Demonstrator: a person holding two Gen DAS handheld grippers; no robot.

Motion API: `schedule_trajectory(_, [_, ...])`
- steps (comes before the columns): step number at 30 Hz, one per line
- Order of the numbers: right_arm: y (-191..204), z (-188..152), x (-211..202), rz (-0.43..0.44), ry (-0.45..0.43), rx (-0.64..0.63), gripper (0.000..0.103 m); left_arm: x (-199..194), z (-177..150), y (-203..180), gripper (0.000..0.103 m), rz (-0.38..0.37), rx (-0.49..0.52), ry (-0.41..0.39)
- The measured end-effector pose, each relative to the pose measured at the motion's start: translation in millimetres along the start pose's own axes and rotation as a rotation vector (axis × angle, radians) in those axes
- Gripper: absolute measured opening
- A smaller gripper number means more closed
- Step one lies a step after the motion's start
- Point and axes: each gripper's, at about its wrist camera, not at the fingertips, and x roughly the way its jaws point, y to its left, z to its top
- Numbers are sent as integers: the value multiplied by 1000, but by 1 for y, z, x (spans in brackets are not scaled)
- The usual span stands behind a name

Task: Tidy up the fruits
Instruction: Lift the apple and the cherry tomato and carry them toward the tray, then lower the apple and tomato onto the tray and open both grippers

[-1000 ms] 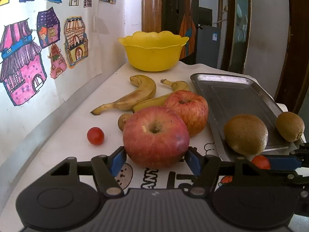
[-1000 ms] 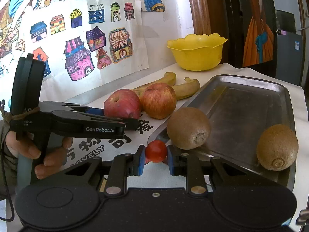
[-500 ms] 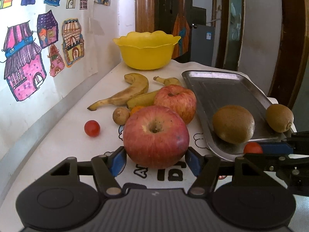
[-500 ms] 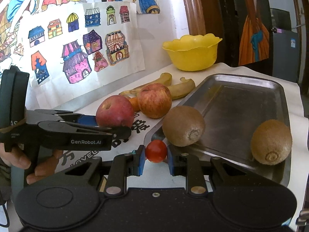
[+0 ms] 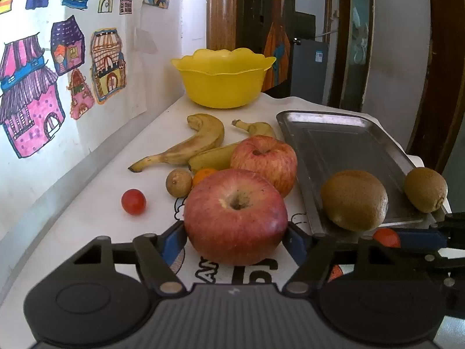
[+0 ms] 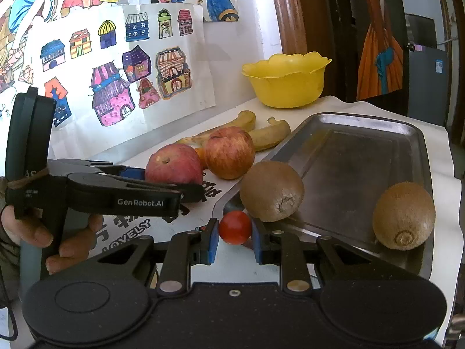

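A big red apple (image 5: 235, 215) rests on the white cloth between the fingers of my left gripper (image 5: 235, 235), whose jaws are opening; the blue pads (image 5: 174, 234) stand just off its sides. The right gripper (image 6: 234, 232) is shut on a cherry tomato (image 6: 234, 226) by the near corner of the metal tray (image 6: 363, 157). Two kiwis (image 6: 271, 190) (image 6: 404, 215) lie in the tray's near end. A second apple (image 5: 263, 160), bananas (image 5: 189, 145), a small orange fruit (image 5: 203, 174), a small brown fruit (image 5: 178, 182) and another cherry tomato (image 5: 133, 201) lie on the cloth.
A yellow bowl (image 5: 222, 77) stands at the table's far end, beyond the bananas. A wall with drawings (image 5: 43, 87) runs along the left side. A person's hand (image 6: 32, 232) grips the left tool's handle. Behind the table are a door frame and dark furniture.
The left pads have eased slightly off the big apple, which sits a little lower between them. The right gripper still holds the cherry tomato at the tray corner.
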Motion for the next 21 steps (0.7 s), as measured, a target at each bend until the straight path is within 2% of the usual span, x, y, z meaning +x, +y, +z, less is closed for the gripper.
schedule_trajectory(14, [-9,-6,-20,-20,-32,40,25,-22,-11,-9,75,-67,-30,-2])
schedule_trajectory(21, [-24,-7,-40,-62,-73,73,25,-38,1,-26,75,-108,-44,-67])
